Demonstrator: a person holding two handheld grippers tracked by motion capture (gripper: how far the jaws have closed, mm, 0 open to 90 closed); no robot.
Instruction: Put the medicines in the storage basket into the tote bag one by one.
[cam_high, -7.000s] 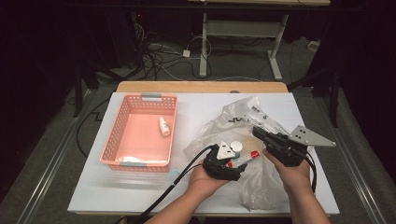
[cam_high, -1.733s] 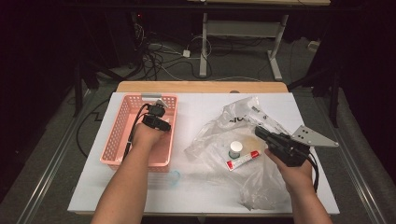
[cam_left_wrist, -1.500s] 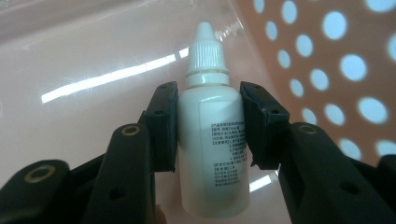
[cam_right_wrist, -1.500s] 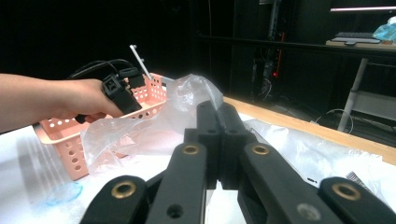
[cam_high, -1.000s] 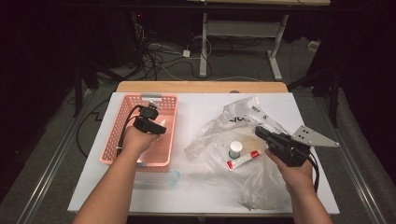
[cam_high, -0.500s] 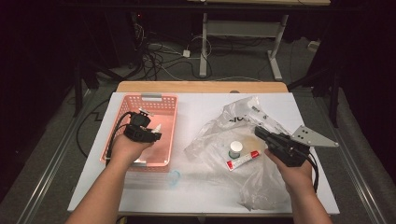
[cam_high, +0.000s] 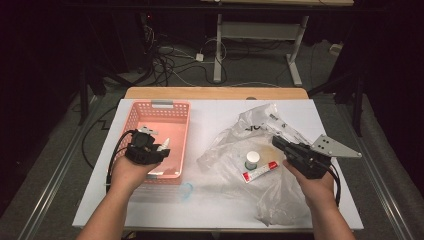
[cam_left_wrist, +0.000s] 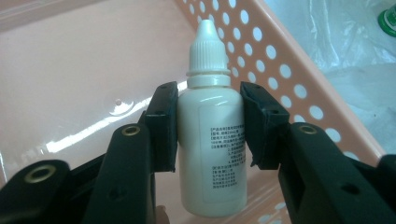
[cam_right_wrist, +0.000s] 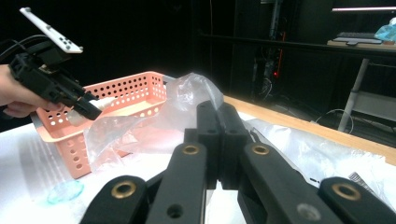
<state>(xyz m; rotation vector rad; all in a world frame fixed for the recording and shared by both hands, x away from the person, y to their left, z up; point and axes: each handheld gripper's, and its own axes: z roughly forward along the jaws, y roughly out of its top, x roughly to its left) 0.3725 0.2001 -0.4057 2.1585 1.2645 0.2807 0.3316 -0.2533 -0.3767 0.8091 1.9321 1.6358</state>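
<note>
Over the near end of the pink basket (cam_high: 172, 112), the left claw (cam_high: 161, 148) grips a small white dropper bottle (cam_left_wrist: 211, 126) by its body, both pads pressed on its sides and its capped tip pointing away from the hand toward the basket's perforated right wall. Well to the right of the basket, the right claw (cam_high: 278, 143) is closed with nothing between its jaws, held above a crumpled clear plastic bag (cam_high: 240, 145) on the white surface (cam_high: 210, 112). On that bag, between basket and right claw, lie a white-capped bottle (cam_high: 251, 160) and a red-and-white tube (cam_high: 260, 171), touching each other.
</note>
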